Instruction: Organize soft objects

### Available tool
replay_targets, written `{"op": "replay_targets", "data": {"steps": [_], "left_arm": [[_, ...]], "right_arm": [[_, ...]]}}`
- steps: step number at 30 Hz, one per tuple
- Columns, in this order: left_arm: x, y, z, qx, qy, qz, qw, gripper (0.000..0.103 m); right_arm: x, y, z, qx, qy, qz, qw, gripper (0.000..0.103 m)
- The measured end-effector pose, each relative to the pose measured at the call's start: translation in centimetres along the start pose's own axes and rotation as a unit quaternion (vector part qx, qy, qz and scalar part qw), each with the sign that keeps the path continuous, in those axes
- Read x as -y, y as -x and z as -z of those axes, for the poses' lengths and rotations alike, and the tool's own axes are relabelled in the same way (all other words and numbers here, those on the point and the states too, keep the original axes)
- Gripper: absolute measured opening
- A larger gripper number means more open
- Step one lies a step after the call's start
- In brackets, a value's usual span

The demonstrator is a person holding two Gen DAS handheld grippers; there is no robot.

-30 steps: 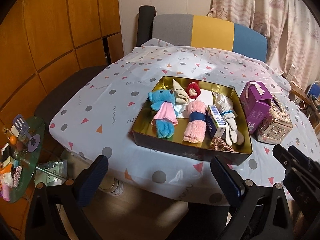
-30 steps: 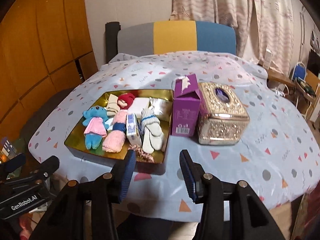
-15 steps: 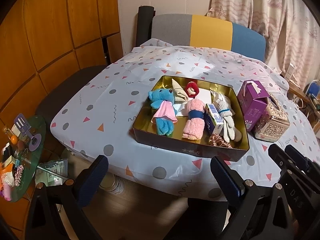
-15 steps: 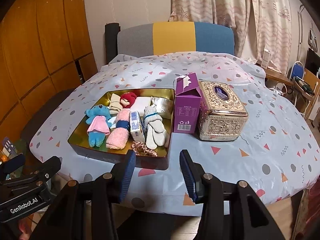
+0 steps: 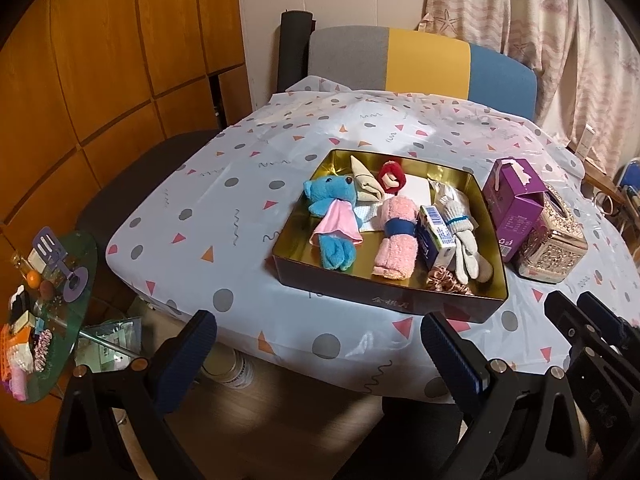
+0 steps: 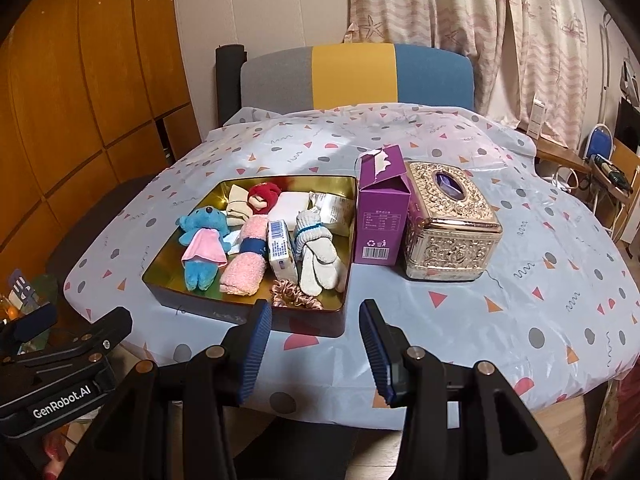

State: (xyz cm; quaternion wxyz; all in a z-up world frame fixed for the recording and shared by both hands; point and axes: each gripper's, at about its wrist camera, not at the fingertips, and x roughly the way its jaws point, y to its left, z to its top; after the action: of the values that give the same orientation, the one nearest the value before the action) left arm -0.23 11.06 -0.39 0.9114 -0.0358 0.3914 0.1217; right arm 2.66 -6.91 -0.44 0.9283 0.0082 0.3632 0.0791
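I find the right gripper (image 6: 316, 344) with jaws apart, nothing between them, hovering short of the tabletop (image 6: 460, 320) edge. My left gripper (image 5: 320, 354) likewise stands wide and empty. Directly ahead of both sits the gold tin (image 6: 320, 322); inside it lie the blue plush (image 6: 200, 246), pink towel roll (image 6: 244, 268), gloves (image 6: 320, 256) and scrunchie (image 6: 294, 294).

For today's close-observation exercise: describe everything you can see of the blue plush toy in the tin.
The blue plush toy is a small fuzzy animal figure with round ears, a dark nose and a pink cloth dress over its body. It lies flat on its back at the left end of the gold-lined tin, head toward the far wall, legs toward the near rim. A rolled pink towel lies beside it. Neither gripper touches it.
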Motion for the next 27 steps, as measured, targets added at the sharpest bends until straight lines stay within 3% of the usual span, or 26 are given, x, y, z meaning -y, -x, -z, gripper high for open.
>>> {"op": "replay_targets", "data": {"steps": [27], "left_arm": [[-0.05, -0.65, 0.22, -0.017, 0.002, -0.005, 0.9998, 0.103]], "right_arm": [[0.19, -0.46, 0.29, -0.010, -0.002, -0.011, 1.000, 0.046]]}}
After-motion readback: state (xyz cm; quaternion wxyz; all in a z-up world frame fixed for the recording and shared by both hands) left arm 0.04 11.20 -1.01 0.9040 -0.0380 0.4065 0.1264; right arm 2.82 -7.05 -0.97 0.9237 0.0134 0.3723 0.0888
